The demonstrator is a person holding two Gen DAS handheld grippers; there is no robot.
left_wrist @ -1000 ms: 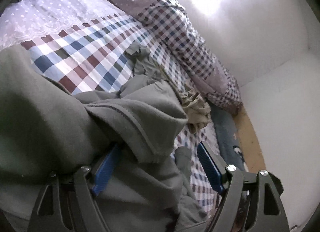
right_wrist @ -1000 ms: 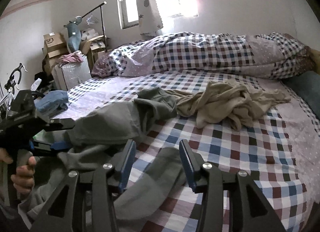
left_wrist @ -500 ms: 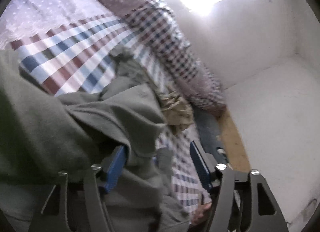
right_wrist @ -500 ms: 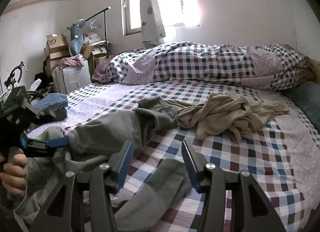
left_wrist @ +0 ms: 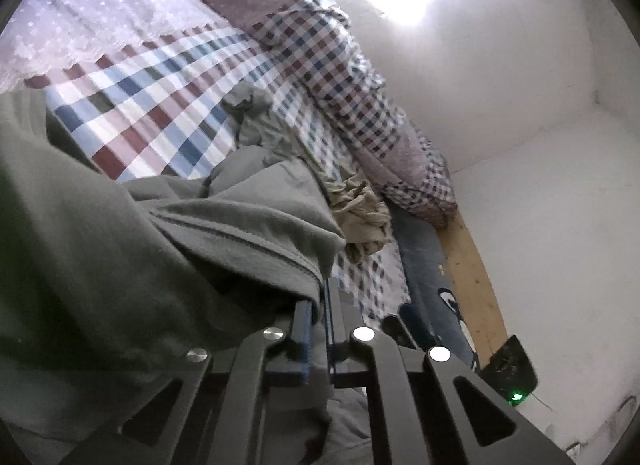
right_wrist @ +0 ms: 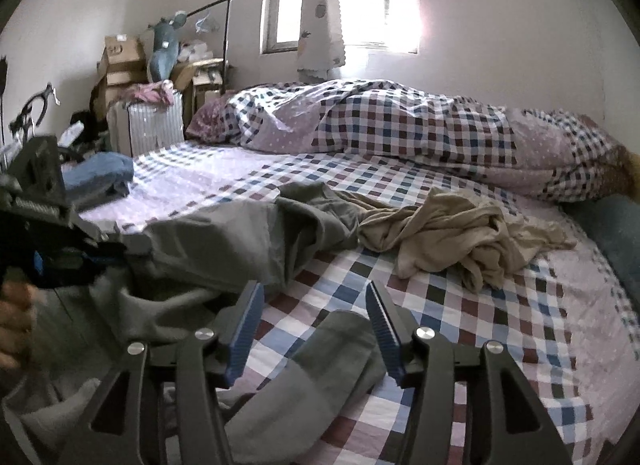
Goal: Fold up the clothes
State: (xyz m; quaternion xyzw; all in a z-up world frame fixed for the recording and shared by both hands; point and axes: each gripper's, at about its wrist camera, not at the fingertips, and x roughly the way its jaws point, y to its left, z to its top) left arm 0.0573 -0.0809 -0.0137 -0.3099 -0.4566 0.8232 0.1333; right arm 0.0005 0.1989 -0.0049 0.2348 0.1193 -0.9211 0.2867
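Note:
A grey garment [left_wrist: 240, 225] [right_wrist: 224, 237] lies spread across the near part of the checked bed. My left gripper [left_wrist: 323, 293] is shut on a hemmed edge of it, the cloth pinched between the blue pads. In the right wrist view that left gripper [right_wrist: 108, 249] shows at the far left, held by a hand, with grey cloth in its tips. My right gripper [right_wrist: 314, 305] is open just above a grey sleeve [right_wrist: 320, 361], touching nothing. A beige garment [right_wrist: 460, 233] [left_wrist: 360, 221] lies crumpled further back.
A rolled checked duvet [right_wrist: 400, 129] runs along the far side of the bed under the window. A folded blue garment [right_wrist: 100, 177] sits at the bed's left edge. Boxes, a suitcase [right_wrist: 148, 125] and a lamp crowd the left corner. A dark blue pillow [left_wrist: 424, 285] lies by the wall.
My left gripper has closed from wide open onto the grey garment's hemmed edge. The right gripper has stayed open and risen slightly above the sleeve.

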